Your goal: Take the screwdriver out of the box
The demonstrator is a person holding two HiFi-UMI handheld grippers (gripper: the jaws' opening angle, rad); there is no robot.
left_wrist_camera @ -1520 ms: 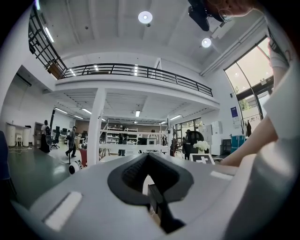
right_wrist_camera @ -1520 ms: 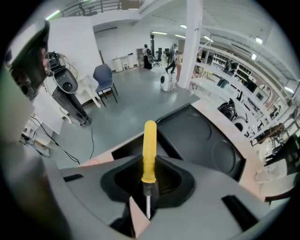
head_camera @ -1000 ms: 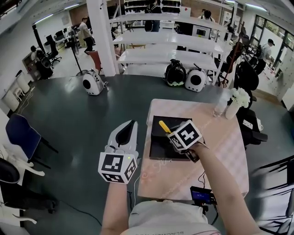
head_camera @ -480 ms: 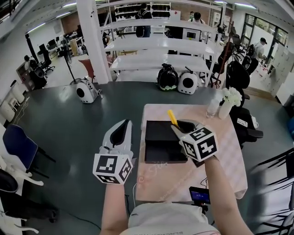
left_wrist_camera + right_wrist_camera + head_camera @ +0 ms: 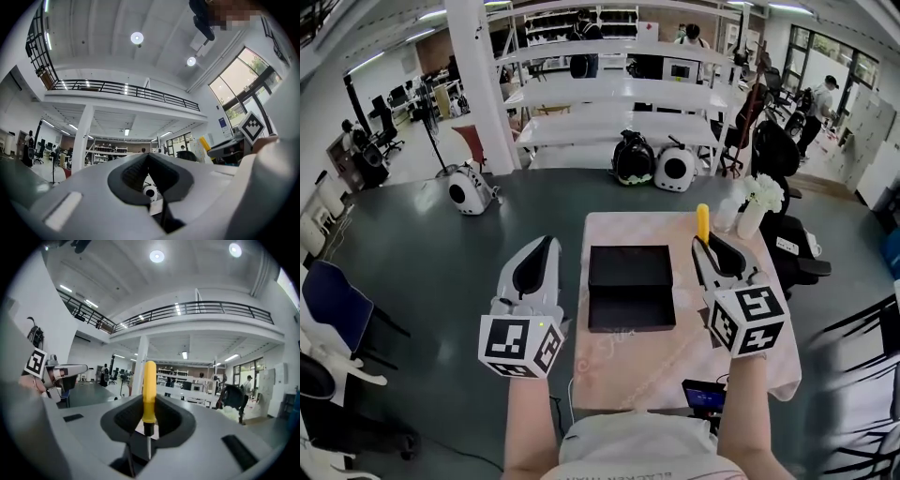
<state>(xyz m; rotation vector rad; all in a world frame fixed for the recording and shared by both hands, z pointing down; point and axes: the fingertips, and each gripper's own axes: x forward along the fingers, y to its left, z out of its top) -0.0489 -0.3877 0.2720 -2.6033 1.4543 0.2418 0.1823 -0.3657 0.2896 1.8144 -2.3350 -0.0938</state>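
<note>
Screwdriver (image 5: 149, 390): yellow hdl, blk collar, upright in right gripper (image 5: 708, 248).

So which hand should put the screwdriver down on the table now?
Right, probably. The right gripper clamps the screwdriver above the table, clear of the box. The left gripper is shut and empty, off the table's left side.
</note>
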